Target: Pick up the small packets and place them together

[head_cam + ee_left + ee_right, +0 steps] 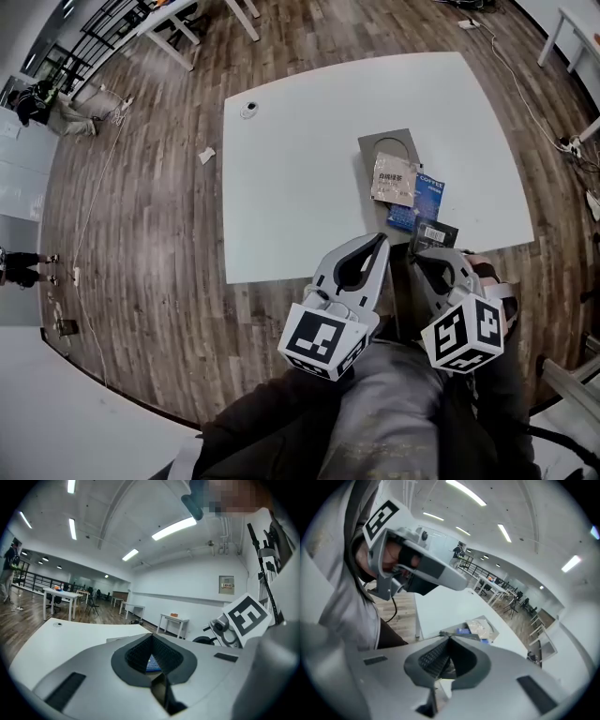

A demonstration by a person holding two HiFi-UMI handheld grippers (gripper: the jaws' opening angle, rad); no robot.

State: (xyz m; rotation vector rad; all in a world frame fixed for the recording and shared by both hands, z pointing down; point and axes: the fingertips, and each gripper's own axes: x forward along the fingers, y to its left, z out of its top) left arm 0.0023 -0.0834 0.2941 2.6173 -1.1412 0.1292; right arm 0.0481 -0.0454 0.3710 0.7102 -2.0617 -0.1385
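You hold the left gripper [380, 240] and the right gripper [419, 255] over the bench's [300, 159] near edge, each with its jaws clenched on nothing. The small packets lie together just ahead. A tan packet [393, 178] rests on a grey mat [384, 146], a blue packet [427, 199] touches it, and a black packet [437, 232] lies nearest you.

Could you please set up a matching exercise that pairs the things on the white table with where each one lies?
Things:
1. beige packet
2. blue packet
3. black packet
4. small round object

Places:
A. alone near the far left corner of the table
B. at the table's near edge
C. partly on the grey pad
D. between the beige and black packets

Pairs: 1-C, 2-D, 3-B, 4-A
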